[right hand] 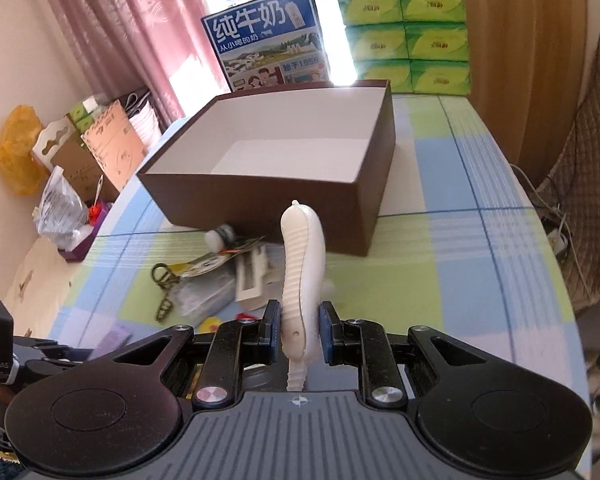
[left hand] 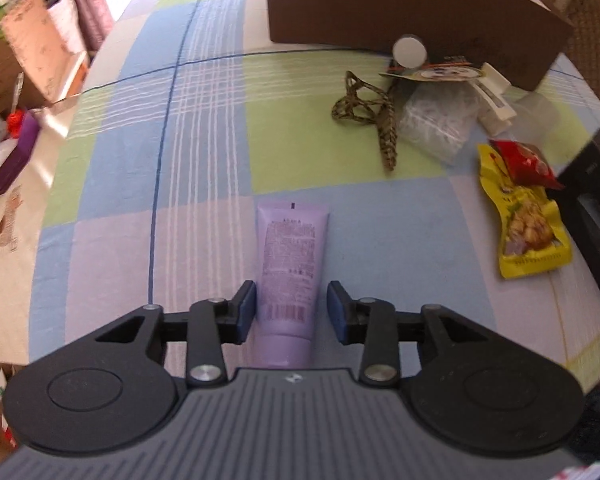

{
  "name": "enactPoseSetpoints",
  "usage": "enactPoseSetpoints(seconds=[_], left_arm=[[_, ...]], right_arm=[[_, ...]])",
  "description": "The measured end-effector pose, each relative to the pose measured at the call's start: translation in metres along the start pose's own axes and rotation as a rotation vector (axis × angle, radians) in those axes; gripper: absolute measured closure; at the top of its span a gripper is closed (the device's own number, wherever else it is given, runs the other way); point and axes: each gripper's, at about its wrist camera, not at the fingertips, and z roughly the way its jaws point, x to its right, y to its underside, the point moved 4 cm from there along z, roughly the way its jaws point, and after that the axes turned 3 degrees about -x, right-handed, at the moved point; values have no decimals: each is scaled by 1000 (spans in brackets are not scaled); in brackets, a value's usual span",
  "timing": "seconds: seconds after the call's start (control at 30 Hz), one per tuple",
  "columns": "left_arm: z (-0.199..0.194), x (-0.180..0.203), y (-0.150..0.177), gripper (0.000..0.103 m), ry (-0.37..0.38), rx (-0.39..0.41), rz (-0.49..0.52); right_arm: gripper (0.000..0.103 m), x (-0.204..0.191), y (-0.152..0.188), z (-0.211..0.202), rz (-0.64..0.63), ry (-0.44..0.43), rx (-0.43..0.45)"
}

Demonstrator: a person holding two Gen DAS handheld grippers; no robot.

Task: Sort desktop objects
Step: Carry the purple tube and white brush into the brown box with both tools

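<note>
Left tongs point(left hand: 292, 309) clamped on purple tube point(left hand: 291, 256), tube pointing forward

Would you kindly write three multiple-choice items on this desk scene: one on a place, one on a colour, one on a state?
1. Where is the brown box relative to the clutter?
A. beyond it
B. under it
C. on the floor

2. What colour is the tube between the left gripper's fingers?
A. red
B. lilac
C. black

3. What is in the brown box?
A. snack packets
B. keys
C. nothing visible

Answers: 1 A, clutter lies before its near wall; 2 B, pale purple body; 3 C, its white inside shows bare.
</note>
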Motion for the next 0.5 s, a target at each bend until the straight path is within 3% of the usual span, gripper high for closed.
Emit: enactPoseSetpoints(seconds=[0.17, 0.5], left_arm=[[-5, 8, -3, 75, -76, 28, -44], [-51, 26, -47, 75, -67, 161, -96]], right_arm=[[86, 27, -11, 10, -46, -38, -28], [86, 48, -41, 28, -67, -128, -32]])
